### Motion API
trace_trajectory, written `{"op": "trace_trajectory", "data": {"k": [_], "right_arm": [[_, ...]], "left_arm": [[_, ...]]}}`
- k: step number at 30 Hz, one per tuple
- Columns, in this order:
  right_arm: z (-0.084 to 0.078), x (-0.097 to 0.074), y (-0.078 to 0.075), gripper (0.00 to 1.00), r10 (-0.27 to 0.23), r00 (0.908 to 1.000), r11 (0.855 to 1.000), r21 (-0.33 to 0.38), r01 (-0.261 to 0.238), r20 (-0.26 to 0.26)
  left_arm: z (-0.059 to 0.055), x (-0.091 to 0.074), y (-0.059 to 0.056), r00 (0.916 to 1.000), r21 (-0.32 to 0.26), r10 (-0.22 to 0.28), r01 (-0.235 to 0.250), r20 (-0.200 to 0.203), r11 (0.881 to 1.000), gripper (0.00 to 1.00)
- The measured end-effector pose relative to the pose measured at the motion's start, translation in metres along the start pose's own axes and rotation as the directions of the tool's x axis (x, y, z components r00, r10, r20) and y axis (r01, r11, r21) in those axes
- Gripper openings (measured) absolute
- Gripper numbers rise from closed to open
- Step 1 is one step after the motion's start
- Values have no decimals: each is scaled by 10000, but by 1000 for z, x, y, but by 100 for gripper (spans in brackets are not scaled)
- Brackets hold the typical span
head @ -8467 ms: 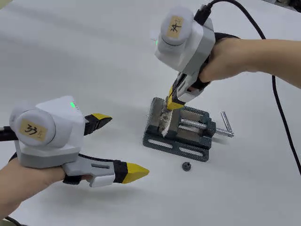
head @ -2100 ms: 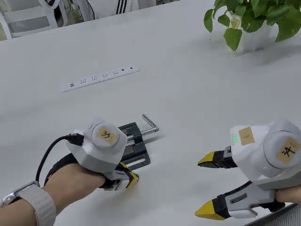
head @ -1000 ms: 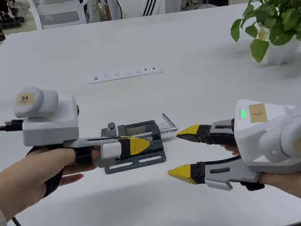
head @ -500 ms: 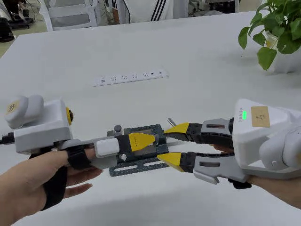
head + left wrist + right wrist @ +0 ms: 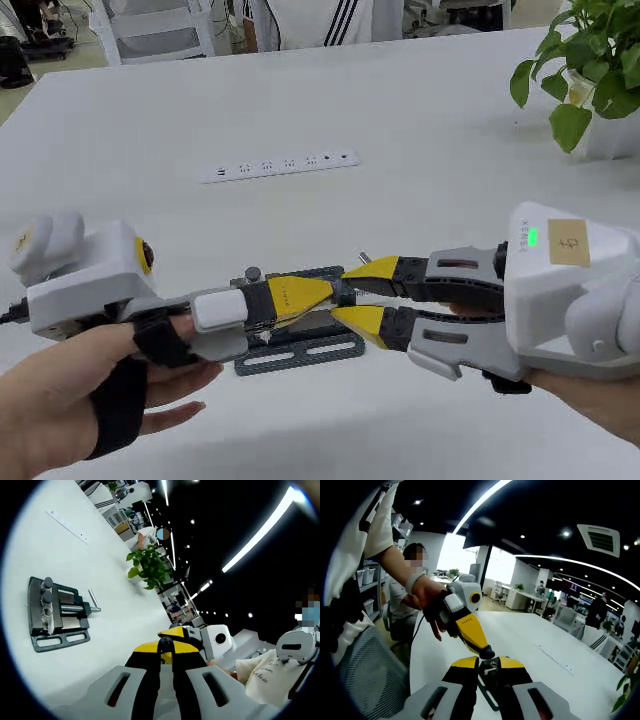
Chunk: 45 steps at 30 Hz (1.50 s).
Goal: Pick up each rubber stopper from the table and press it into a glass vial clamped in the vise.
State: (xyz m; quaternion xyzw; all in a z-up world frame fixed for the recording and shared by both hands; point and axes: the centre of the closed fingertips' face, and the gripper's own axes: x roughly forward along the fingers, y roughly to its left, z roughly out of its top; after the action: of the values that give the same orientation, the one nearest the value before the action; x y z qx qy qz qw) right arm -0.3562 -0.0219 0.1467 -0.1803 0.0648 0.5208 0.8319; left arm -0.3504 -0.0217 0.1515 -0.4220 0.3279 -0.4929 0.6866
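You look to be mid-handover. Your left gripper (image 5: 165,649) has its jaws pinched shut on a dark stopper (image 5: 165,643), held in the air near the vise (image 5: 300,345), on your side of it. Your right gripper (image 5: 366,295) reaches in from the vise's right with its jaws part open, one yellow tip on either side of the left gripper's nose. The stopper sits at the mouth of that gap, and the right jaws don't appear to touch it yet.

The vise rests on the table (image 5: 420,130). In the left gripper view it holds vials (image 5: 46,612) clamped in a row. Two seem capped, and the one nearest the vise's slotted foot looks open, though it is too small to be sure.

My judgement of the next move:
- Close the right jaws squarely on the stopper before the left lets go.
- Carry the stopper over the vise and line it up above the open vial.
- Press straight down, because a tilted stopper may skid off the glass rim.
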Motion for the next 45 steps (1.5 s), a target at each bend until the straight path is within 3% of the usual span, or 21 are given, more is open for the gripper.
{"op": "trace_trajectory", "data": {"k": [12,21,22,26,45], "right_arm": [[11,-8,5,8,211,9994,9993,-307,-203,267],[24,-13,8,9,330,9977,9990,-306,-312,589],[27,-13,9,8,326,9973,9987,-404,-300,665],[35,-13,11,8,482,9948,9981,-431,-445,896],[42,-13,13,8,599,9934,9978,-358,-567,977]], "left_arm": [[-4,-3,-10,9951,-1349,-982,960,-102,9862,4],[-4,-5,-19,9820,-2532,-1874,1870,226,9492,4],[-3,-6,-22,9786,-2775,-2034,2042,319,9388,4],[-5,-5,-23,9790,-2719,-2017,2021,297,9409,4],[-4,-9,-33,9635,-3214,-2612,2657,579,9089,4]]}}
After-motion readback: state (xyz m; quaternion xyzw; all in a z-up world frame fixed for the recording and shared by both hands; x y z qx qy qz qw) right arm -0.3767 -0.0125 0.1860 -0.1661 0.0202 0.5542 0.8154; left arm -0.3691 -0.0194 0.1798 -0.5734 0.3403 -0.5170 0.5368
